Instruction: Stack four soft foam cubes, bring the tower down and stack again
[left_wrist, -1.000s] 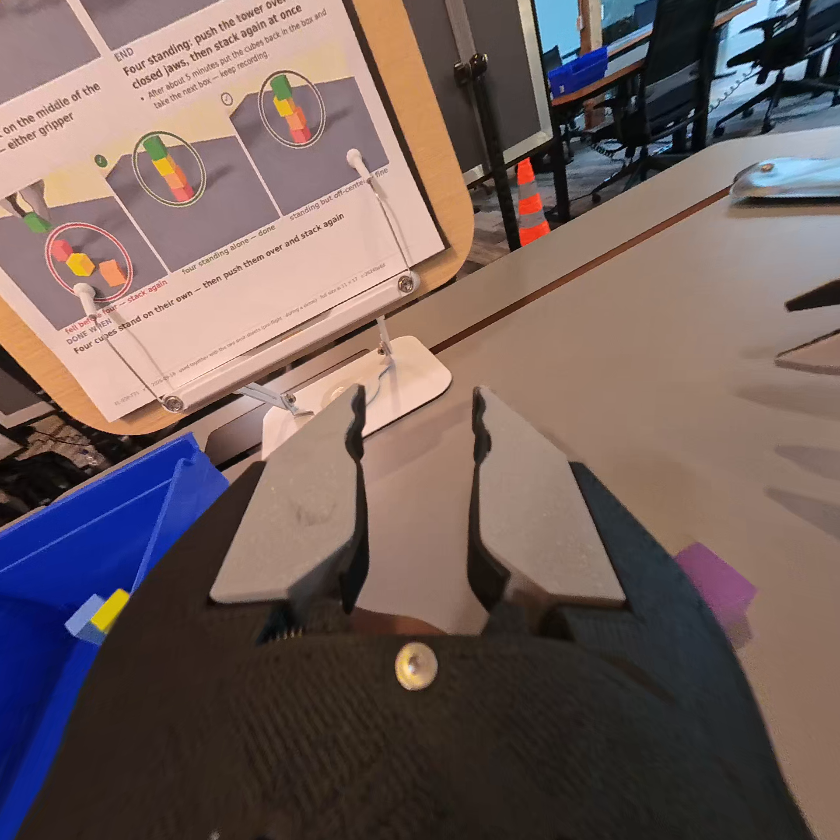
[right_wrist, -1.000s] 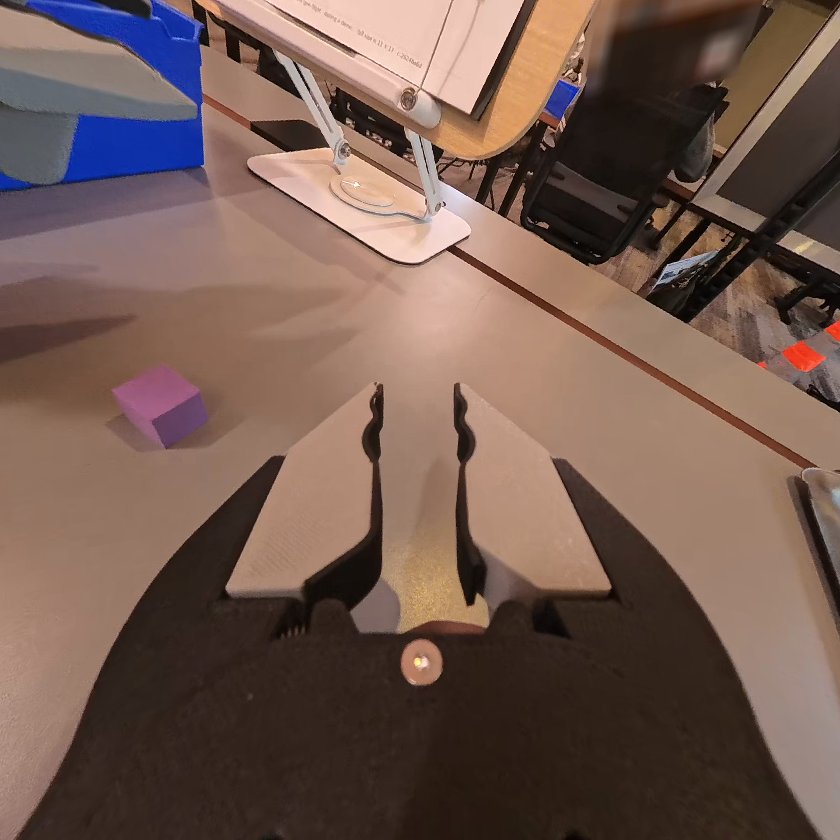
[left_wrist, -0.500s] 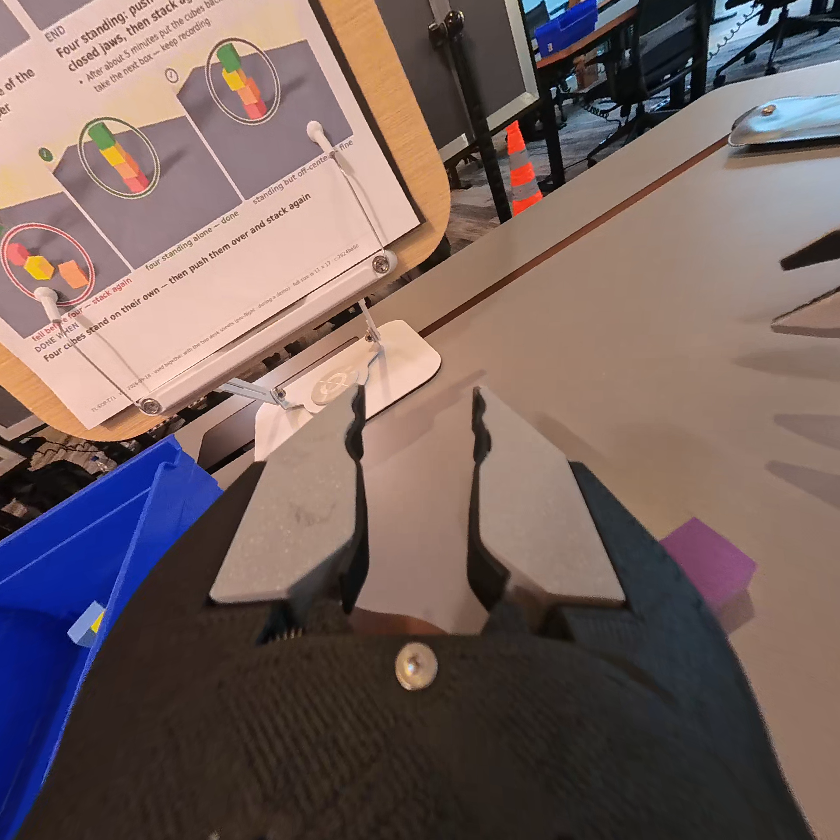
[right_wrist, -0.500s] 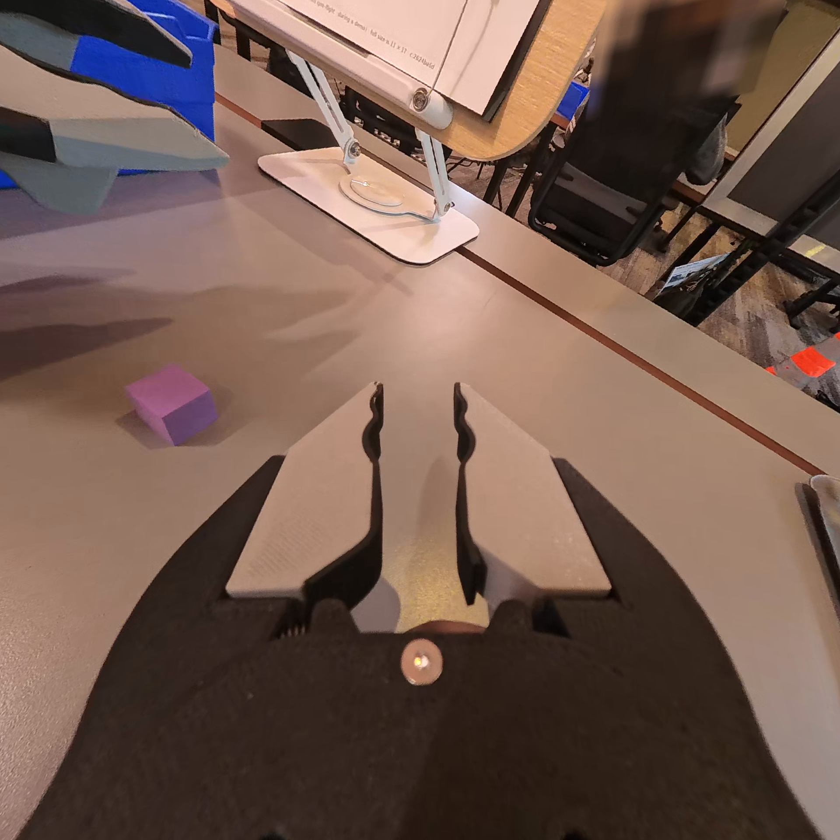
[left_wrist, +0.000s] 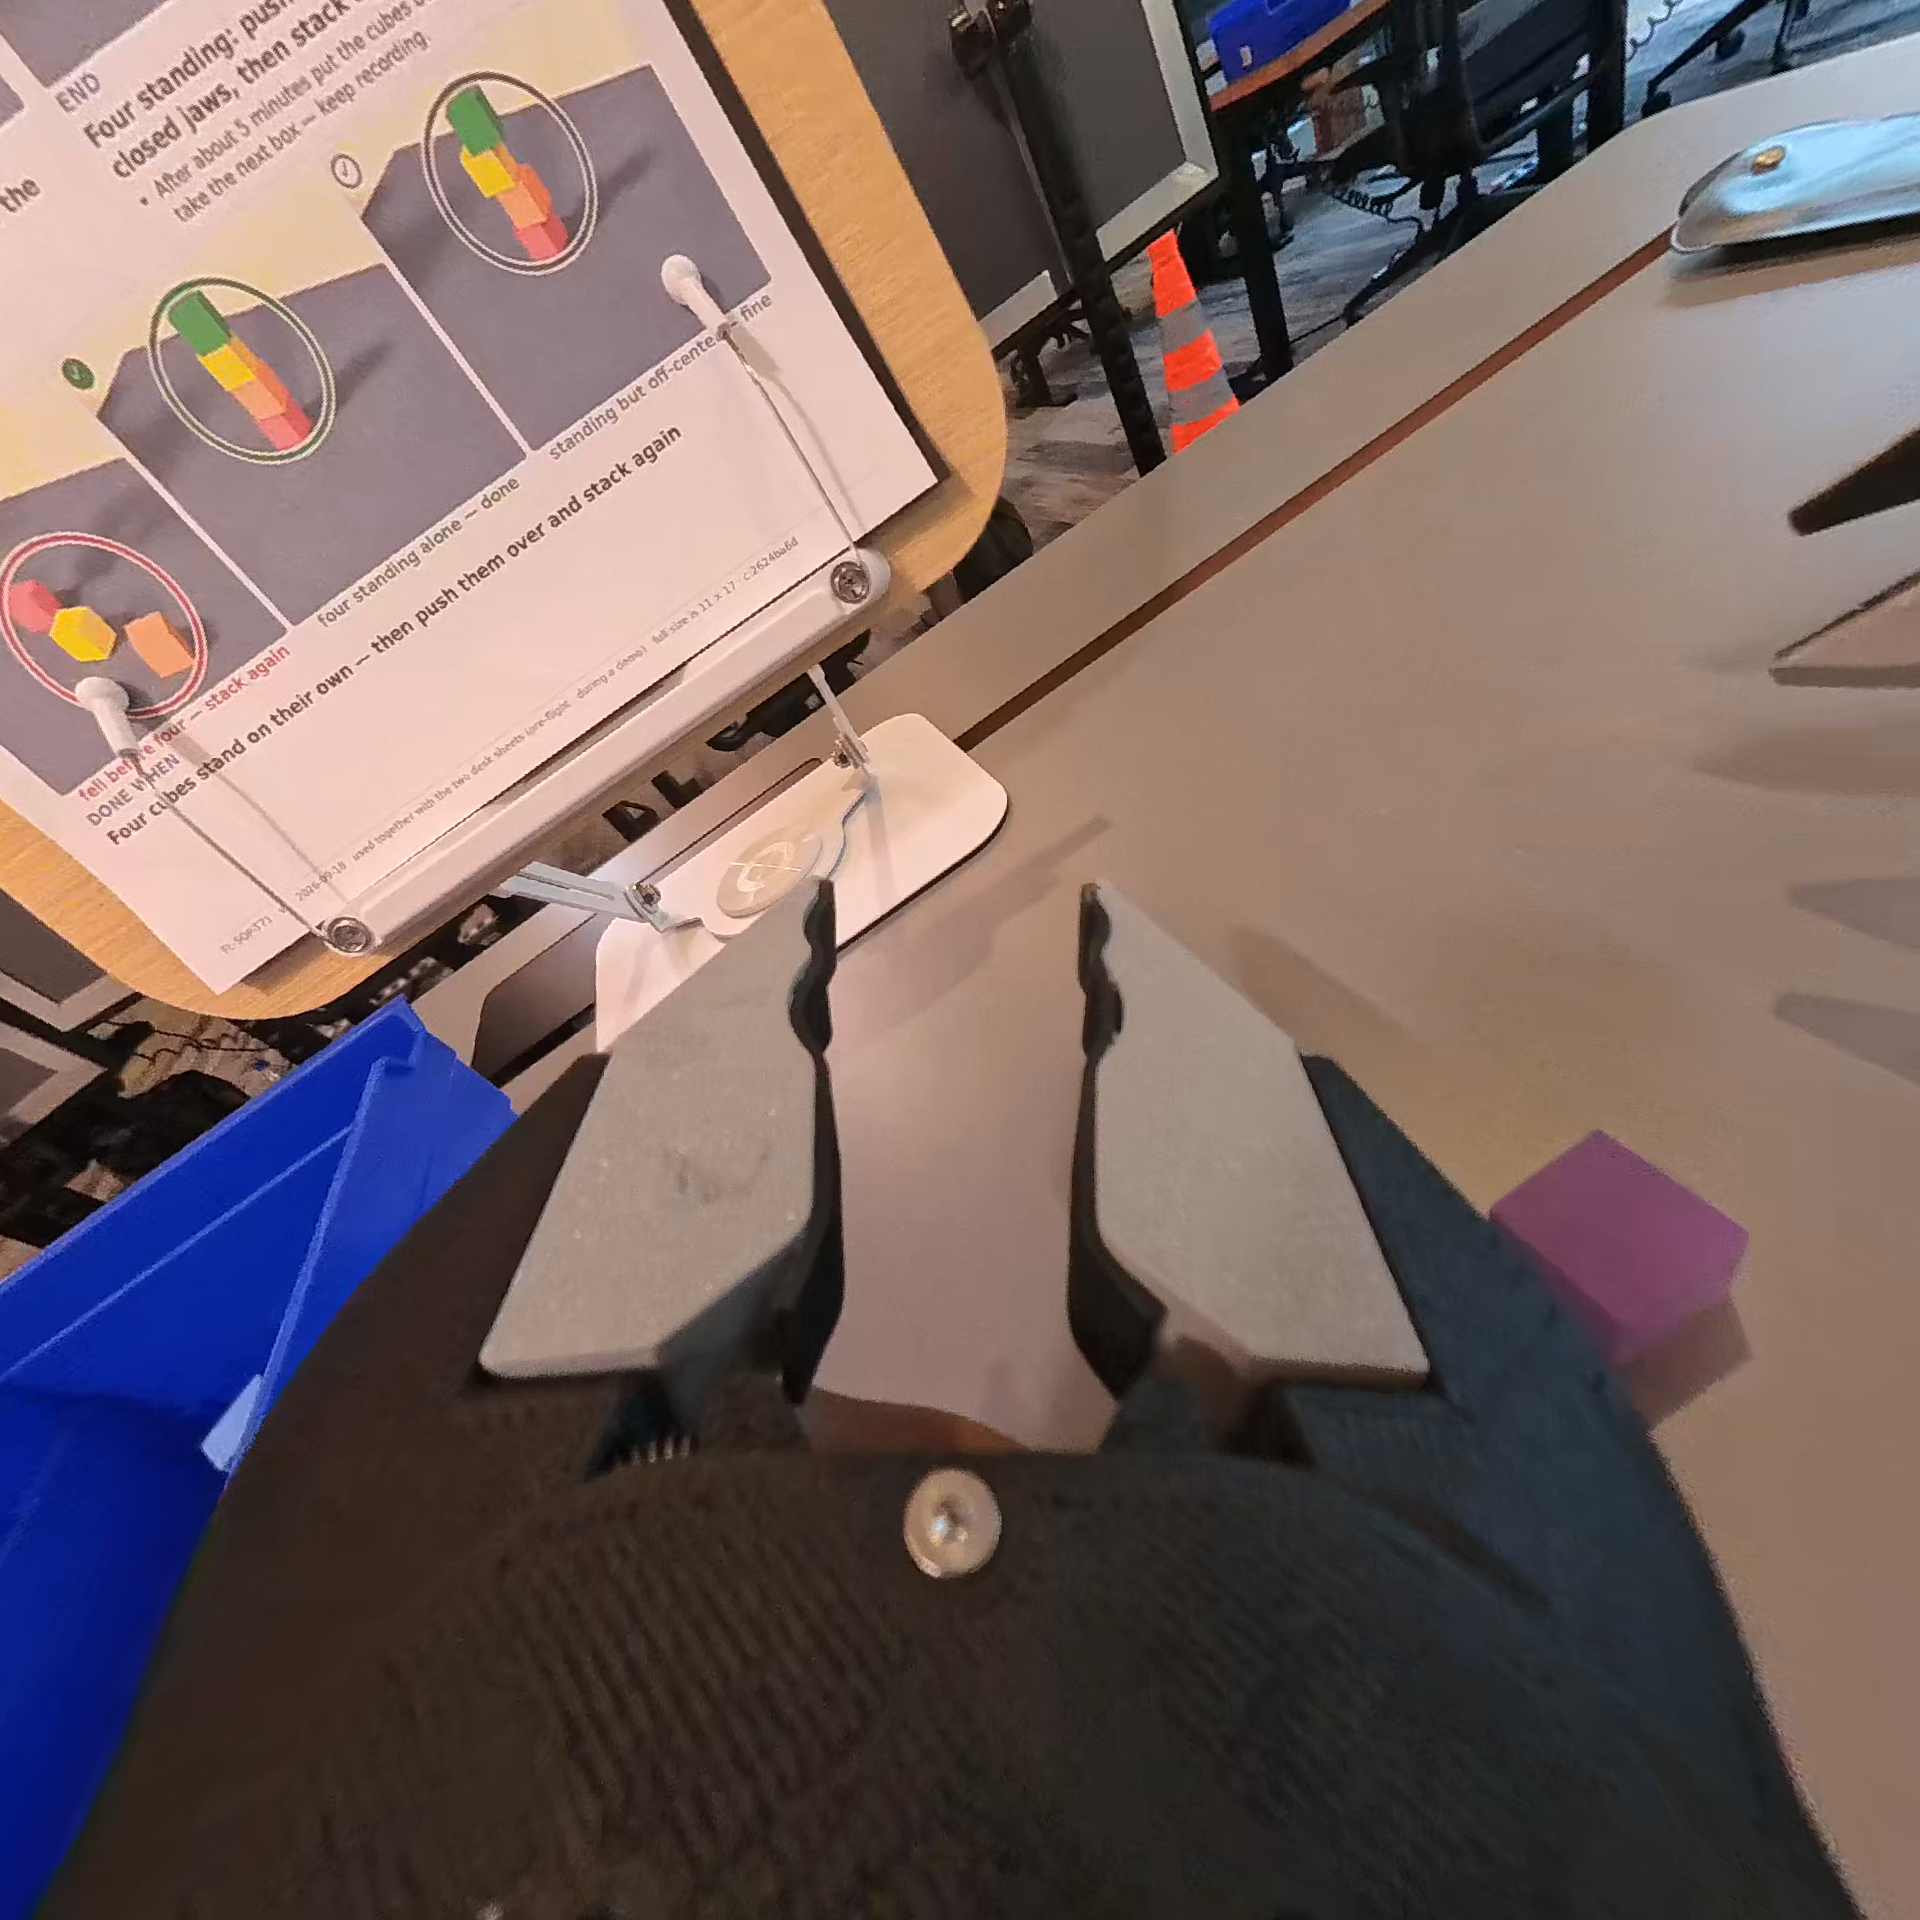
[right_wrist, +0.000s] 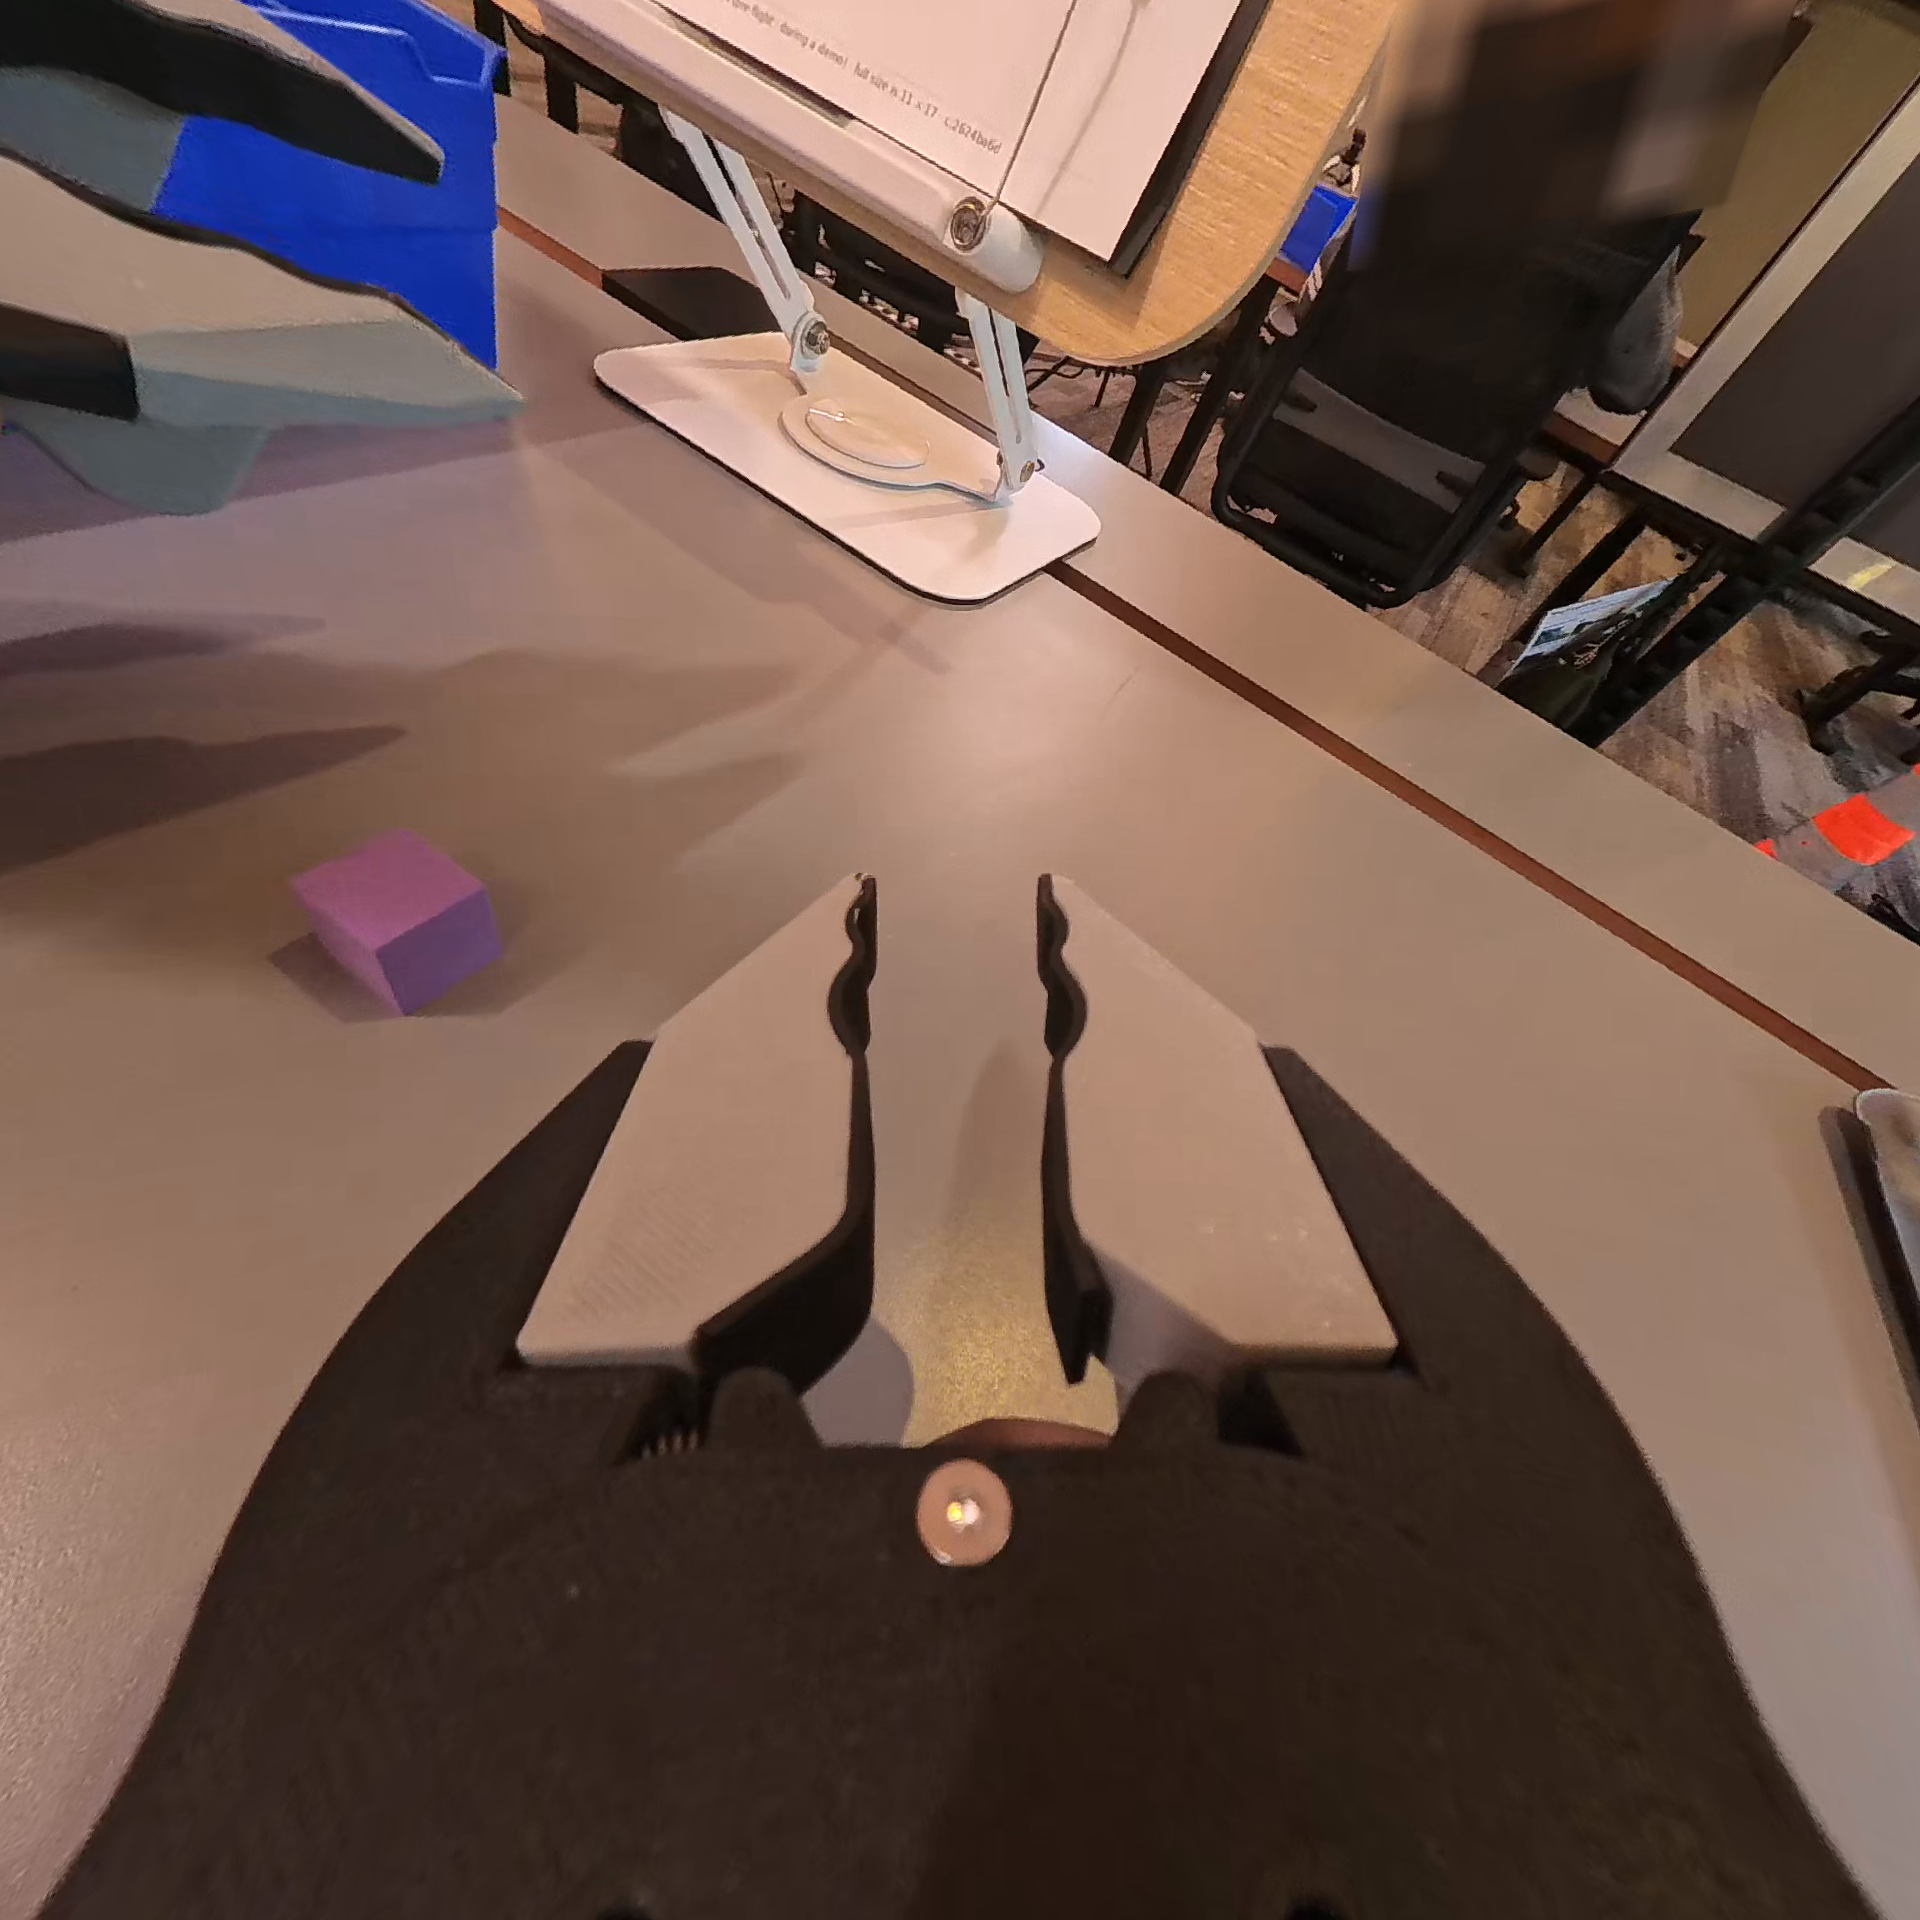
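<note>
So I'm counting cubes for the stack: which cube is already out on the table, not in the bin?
The purple foam cube: it sits alone on the grey table. The only other cube visible, pale blue, sits inside the blue bin.

Left gripper (left_wrist: 951, 914) swung off the blue bin (left_wrist: 208, 1226) — toward the purple cube (left_wrist: 1621, 1236) (jaws unchanged)
</note>
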